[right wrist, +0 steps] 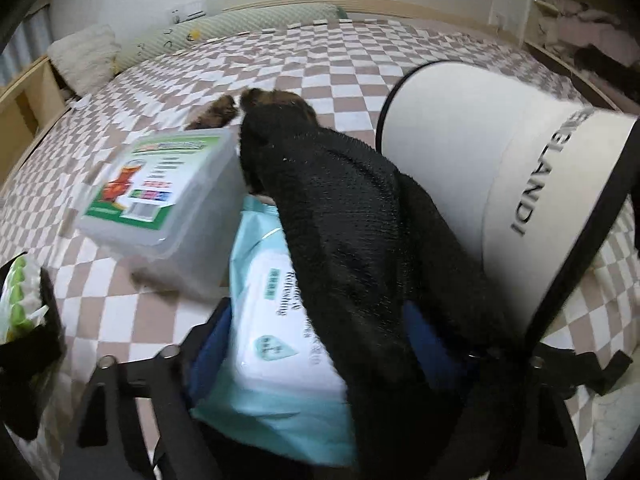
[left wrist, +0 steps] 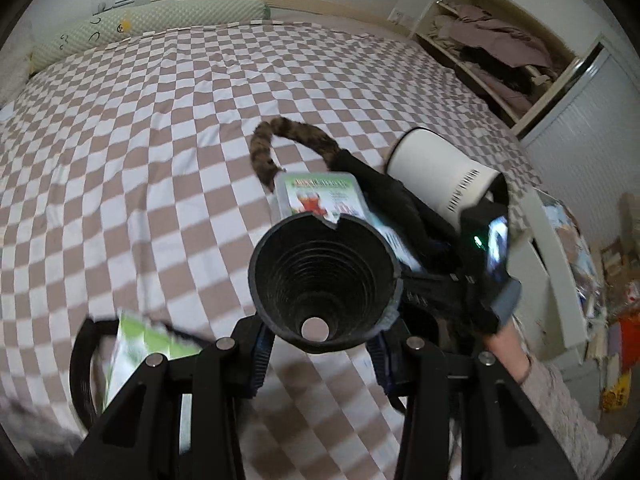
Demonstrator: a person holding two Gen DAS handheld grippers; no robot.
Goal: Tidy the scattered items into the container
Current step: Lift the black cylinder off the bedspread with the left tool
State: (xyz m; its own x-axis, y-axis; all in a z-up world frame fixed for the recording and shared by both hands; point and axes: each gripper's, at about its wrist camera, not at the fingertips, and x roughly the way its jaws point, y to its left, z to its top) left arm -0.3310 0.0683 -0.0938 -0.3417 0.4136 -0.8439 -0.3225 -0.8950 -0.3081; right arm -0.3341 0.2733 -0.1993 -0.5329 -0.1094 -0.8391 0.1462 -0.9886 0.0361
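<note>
My left gripper (left wrist: 320, 336) is shut on a black ribbed cone-shaped cup (left wrist: 324, 280), held above the checked bed with its mouth facing the camera. My right gripper (right wrist: 316, 340) is closed on a pale blue wet-wipes pack (right wrist: 276, 320), and a black fuzzy cloth (right wrist: 360, 220) is draped over the pack and the right finger. A clear plastic box (right wrist: 160, 200) with a green label lies just left of the pack. The white round container (right wrist: 480, 160) with black rim and strap lies tipped at the right. A brown spotted furry band (left wrist: 288, 136) lies beyond the box.
A green-and-white packet (left wrist: 136, 344) sits in a black-handled holder at the lower left. The checked bedspread (left wrist: 160, 140) stretches to a long green bolster (left wrist: 120, 28) at the head. Open shelves (left wrist: 492, 44) with clothes stand to the right, past the bed's edge.
</note>
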